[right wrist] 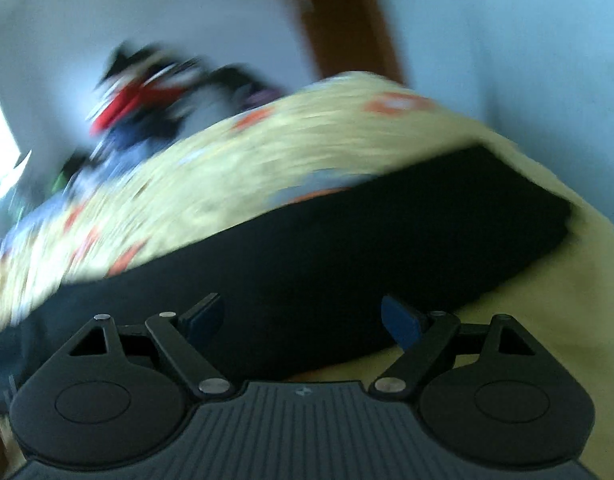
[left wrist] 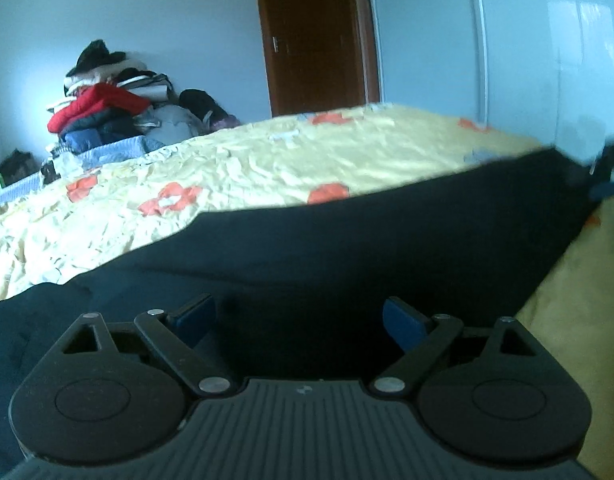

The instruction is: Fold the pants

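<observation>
Dark pants (left wrist: 347, 248) lie flat across the near part of a bed (left wrist: 235, 168) covered by a yellow bedspread with orange flowers, their far edge running from near left to far right. The left gripper (left wrist: 299, 320) hovers over the dark cloth with its blue-padded fingers (left wrist: 403, 322) spread wide and nothing between them; the right gripper (right wrist: 301, 318), seen in a motion-blurred view, is likewise spread and empty above the pants' near edge. A clothes pile (left wrist: 107, 108) and a brown door (left wrist: 315, 36) stand beyond the bed.
</observation>
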A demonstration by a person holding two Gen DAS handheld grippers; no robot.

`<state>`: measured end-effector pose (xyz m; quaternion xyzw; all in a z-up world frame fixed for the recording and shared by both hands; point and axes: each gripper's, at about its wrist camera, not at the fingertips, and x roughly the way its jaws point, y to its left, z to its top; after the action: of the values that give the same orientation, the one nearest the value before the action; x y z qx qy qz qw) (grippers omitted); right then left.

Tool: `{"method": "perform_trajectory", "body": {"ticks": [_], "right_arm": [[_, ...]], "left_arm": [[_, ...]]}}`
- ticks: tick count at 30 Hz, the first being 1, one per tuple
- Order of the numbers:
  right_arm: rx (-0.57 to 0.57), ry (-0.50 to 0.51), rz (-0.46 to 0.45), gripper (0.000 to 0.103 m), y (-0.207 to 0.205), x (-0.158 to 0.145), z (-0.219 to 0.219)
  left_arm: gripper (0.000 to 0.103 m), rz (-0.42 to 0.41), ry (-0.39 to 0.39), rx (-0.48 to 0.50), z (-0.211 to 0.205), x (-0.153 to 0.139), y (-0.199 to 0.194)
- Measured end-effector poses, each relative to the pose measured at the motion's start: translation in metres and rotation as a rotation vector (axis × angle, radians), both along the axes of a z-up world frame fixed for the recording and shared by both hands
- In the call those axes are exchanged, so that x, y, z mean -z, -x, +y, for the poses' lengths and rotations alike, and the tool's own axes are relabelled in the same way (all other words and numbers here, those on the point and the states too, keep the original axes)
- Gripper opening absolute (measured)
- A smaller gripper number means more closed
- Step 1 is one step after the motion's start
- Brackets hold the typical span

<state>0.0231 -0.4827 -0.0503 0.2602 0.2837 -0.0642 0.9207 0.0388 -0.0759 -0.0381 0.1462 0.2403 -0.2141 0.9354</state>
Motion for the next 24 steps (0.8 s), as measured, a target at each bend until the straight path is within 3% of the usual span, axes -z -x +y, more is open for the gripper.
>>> {"method": "perform_trajectory", "body": {"ticks": [2, 5, 10, 19, 20, 21, 23, 24], "right_arm": [[0.089, -0.052, -0.036, 0.086, 0.015, 0.002, -0.021], [0.238, -0.094, -0.059, 0.086, 0.035, 0.005, -0.044], [0.313, -0.338, -0.145, 0.086, 0.05, 0.028, -0.077], [0.365, -0.299, -0.195, 0.085, 0.027, 0.033, -0.095], [0.369, -0.292, -0.193, 0.071, 0.023, 0.034, -0.096], [0.373, -0.296, -0.182, 0.043, 0.02, 0.034, -0.097], [0.391, -0.352, -0.15, 0.012, 0.016, 0.044, -0.105], [0.402, -0.378, -0.151, 0.01, 0.015, 0.048, -0.107]], "left_arm": [[0.094, -0.003, -0.01, -0.007, 0.001, 0.002, 0.001], [0.103, 0.021, -0.005, -0.04, 0.005, 0.005, -0.003], [0.103, 0.105, 0.069, -0.073, 0.019, 0.007, -0.017], [0.103, 0.121, 0.093, -0.093, 0.023, 0.007, -0.019], [0.103, 0.122, 0.094, -0.093, 0.023, 0.007, -0.019], [0.103, 0.122, 0.095, -0.093, 0.023, 0.007, -0.019], [0.103, 0.123, 0.097, -0.094, 0.023, 0.007, -0.02], [0.103, 0.122, 0.097, -0.095, 0.023, 0.007, -0.02]]}}
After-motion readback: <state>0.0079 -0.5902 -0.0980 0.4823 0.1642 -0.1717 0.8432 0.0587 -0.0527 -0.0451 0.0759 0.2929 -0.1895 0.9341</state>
